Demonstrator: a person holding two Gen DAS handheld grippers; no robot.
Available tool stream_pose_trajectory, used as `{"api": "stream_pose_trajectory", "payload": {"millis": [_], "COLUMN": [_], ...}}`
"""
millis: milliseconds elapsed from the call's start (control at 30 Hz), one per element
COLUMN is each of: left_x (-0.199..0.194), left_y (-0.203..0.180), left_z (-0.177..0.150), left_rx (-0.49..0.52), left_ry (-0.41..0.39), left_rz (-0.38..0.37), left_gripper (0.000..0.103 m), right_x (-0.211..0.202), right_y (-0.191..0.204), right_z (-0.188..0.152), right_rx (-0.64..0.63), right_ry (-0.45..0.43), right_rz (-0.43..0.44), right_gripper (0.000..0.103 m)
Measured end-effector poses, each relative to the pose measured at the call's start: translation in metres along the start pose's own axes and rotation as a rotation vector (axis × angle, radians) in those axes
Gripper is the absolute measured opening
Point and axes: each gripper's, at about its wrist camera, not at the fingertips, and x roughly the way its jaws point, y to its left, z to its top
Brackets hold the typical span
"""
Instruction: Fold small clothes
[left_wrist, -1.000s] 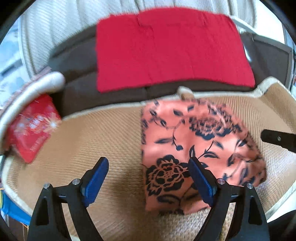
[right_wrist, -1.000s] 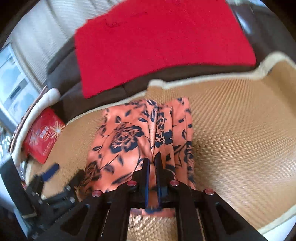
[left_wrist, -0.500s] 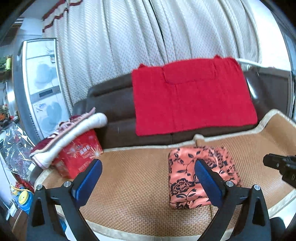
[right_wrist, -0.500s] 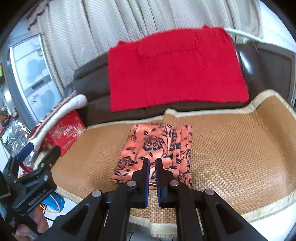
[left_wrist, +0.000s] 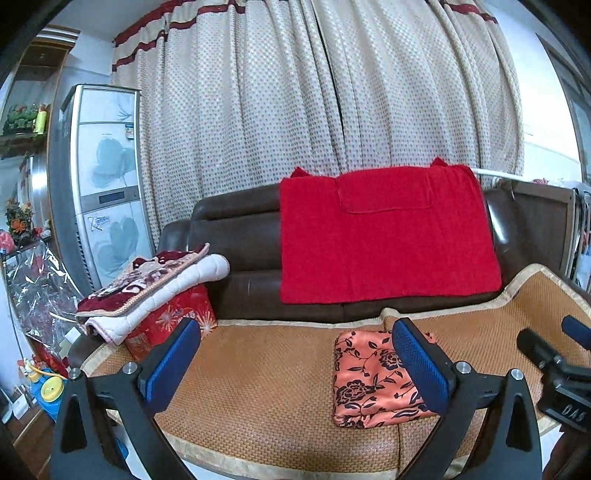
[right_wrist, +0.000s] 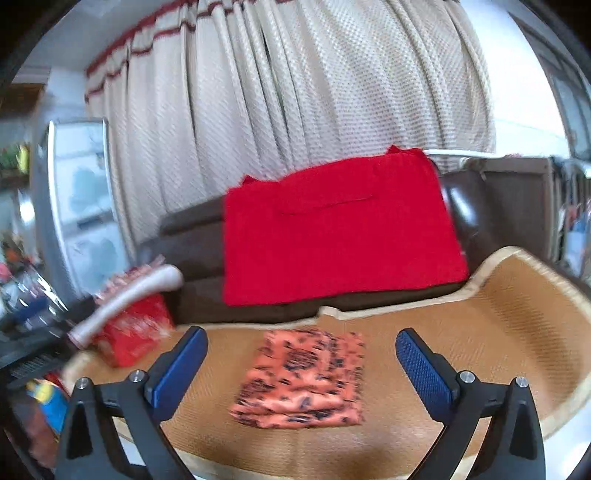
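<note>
An orange garment with black flowers (left_wrist: 373, 380) lies folded into a small rectangle on the woven mat (left_wrist: 258, 387) of the sofa seat; it also shows in the right wrist view (right_wrist: 303, 380). My left gripper (left_wrist: 295, 365) is open and empty, held back from the seat's front edge, left of the garment. My right gripper (right_wrist: 301, 373) is open and empty, held back in front of the garment. Neither touches the cloth. Part of the right gripper's body shows at the right edge of the left wrist view (left_wrist: 554, 369).
A red towel (left_wrist: 384, 232) hangs over the brown sofa back (left_wrist: 236, 236). A folded quilt (left_wrist: 155, 280) on a red box (left_wrist: 173, 317) sits at the seat's left end. A tall white appliance (left_wrist: 103, 177) and clutter stand at left. Curtains (left_wrist: 314, 92) hang behind.
Both grippers have pulled back and up from the garment. The right gripper, shut before, has opened. The folded garment stays on the mat.
</note>
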Motion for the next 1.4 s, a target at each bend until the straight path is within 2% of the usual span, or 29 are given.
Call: {"api": "stream_pose_trajectory", "payload": {"millis": [400,700,1400], "left_x": [-0.018,-0.008,0.023], "left_y": [0.014,0.026,0.047], "left_z": [0.002,-0.009,-0.016], "left_rx": [-0.013,-0.049,-0.094], "left_ry": [-0.021,0.039,0.098], "left_rz": [0.041,0.029,0.002], "left_gripper": [0.103,0.103,0.103], "right_x": [-0.008,-0.003,0.013], "right_y": [0.016,0.022,0.025], "right_z": [0.011,-0.004,0.007], "right_rx": [-0.07,-0.049,-0.036], "right_ry": [0.026,0.18,0.228], "right_rz": [-0.127,-0.154,-0.183], "right_gripper": [0.103,0.103,0.103]}}
